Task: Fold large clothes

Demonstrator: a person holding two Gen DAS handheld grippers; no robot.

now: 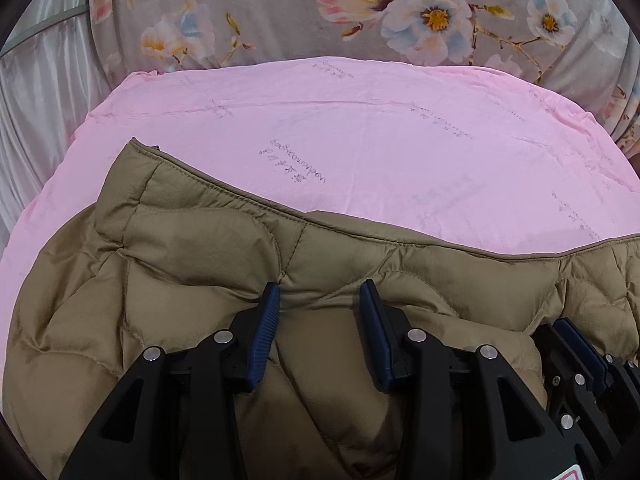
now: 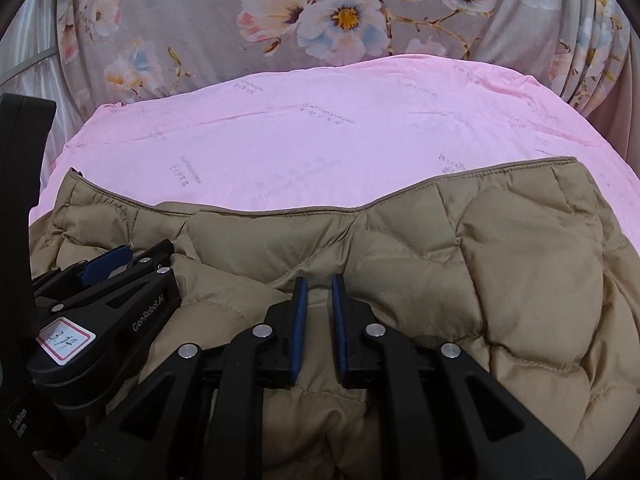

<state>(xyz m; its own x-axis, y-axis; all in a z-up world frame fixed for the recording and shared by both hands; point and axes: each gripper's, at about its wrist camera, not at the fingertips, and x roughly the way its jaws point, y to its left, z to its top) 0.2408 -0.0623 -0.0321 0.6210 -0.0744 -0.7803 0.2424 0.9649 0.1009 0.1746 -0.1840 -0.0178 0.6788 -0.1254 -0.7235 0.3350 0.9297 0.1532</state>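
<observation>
A tan quilted jacket (image 1: 208, 264) is spread on a pink sheet (image 1: 360, 140) over a bed, its piped edge toward the floral bedding (image 1: 280, 12). On the left, the left tool (image 1: 320, 292) is held w/ jaws partly apart, a puffed fold lying between them but not visibly clamped; on the right, the right tool (image 2: 320, 280) is nearly together, a thin ridge of fabric apparently pinched, though the contact can't be told for sure. For a clean fold, prob. both grips should be made firm before lifting, & both tools moved together so the edge is kept straight.
</observation>
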